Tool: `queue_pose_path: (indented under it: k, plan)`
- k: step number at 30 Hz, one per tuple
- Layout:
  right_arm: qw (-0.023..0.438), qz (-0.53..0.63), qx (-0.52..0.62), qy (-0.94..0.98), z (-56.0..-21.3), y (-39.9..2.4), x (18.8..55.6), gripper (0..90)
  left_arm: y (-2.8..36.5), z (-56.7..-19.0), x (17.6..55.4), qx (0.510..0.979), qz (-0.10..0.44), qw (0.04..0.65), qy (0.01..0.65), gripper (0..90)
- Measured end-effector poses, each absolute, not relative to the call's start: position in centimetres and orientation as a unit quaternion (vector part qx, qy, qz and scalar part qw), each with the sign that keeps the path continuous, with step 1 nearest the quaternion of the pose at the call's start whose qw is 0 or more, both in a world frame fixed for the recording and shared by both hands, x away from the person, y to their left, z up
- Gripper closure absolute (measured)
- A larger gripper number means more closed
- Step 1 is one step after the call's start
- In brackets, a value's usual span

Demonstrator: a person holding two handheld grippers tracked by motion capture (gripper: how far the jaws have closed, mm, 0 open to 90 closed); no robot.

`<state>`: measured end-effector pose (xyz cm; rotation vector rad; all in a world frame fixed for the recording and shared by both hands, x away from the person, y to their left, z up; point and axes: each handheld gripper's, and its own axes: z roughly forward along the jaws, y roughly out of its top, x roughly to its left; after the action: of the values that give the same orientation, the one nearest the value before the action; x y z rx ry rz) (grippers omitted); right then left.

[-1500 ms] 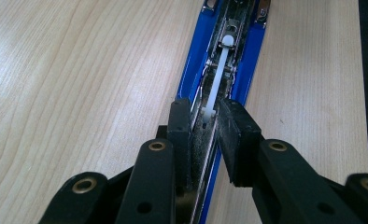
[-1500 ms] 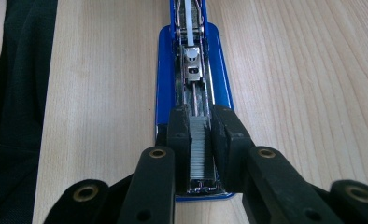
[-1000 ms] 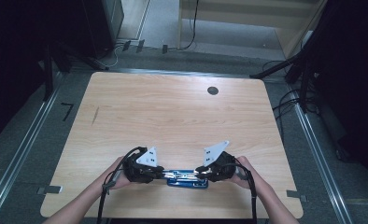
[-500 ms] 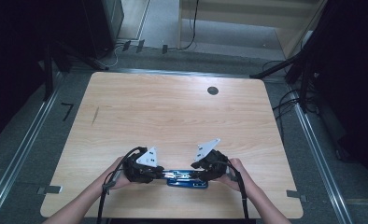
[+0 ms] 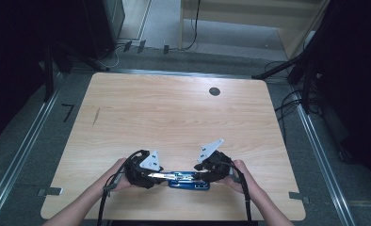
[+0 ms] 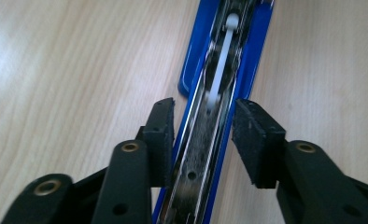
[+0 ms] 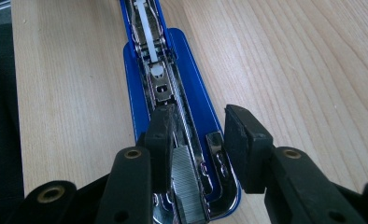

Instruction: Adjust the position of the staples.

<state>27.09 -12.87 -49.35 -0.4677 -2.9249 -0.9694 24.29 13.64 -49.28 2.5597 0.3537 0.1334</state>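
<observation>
Dim room, grey floor, cables and a pale cabinet base behind a light wood table; small dark round grommet set in the top near the far right edge.

Blue stapler lies flat near the near edge of the table, about mid-width, long axis running left-right. It's opened up: metal staple channel exposed, white pusher rod visible down the middle.

Left gripper sits at the stapler's left end, held in the person's left hand. In the left gripper view the jaws straddle the metal channel; they've just been opening. Left pad is right against the channel's edge, right pad stands clear with a gap of table showing. No squeeze on it, narrow-open.

Right gripper is at the stapler's right end, in the right hand. Right gripper view: jaws partly open over the stapler's end, strip of staples between them. Left pad close to or touching the channel, right pad apart from the blue base. Not clamped.

Grey three-cornered plates on both grippers tilt toward each other.
</observation>
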Motion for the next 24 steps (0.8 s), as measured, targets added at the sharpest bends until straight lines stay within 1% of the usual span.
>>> queue_pose_path:
  k: [13,24]
  plan:
    - [0.015,-0.311,-0.16,-0.937,-49.4,-12.9,27.0,64.6,14.2,-49.6,24.4,0.954,0.045,0.261,0.139,56.5]
    - [0.01,-0.311,-0.164,-0.936,-49.4,-12.9,27.0,64.2,15.0,-49.7,24.5,0.951,0.027,0.269,0.147,58.1]
